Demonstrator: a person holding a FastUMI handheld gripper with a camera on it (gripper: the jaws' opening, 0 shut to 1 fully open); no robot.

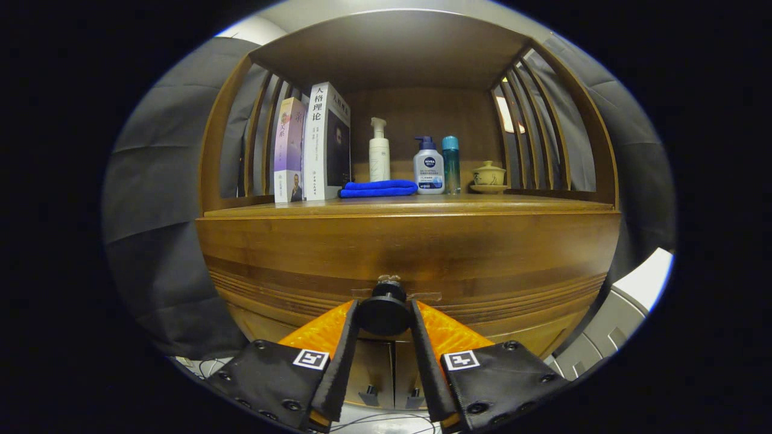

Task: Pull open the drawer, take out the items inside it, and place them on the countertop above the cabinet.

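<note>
The tongs [386,316] reach level and straight toward the cabinet front from the bottom centre of the frame, their two fingers [341,355] angled inward. They are narrowed around the round dark knob [386,308] of the drawer [410,259], one finger touching each side of it, so the knob sits pinched between the tips. The drawer front lies flush with the cabinet, closed, just below the counter [410,206]; nothing inside it can be seen. On the counter, in the middle of the frame, stand two upright books [313,144] at left, a folded blue cloth [379,188] beside them, then a white pump bottle [379,152], a shorter pump bottle [428,166], a slim teal bottle [450,161] and a small lidded cup on a saucer [488,176] at right. Below the drawer, two cabinet doors [386,374] meet between the fingers.
</note>
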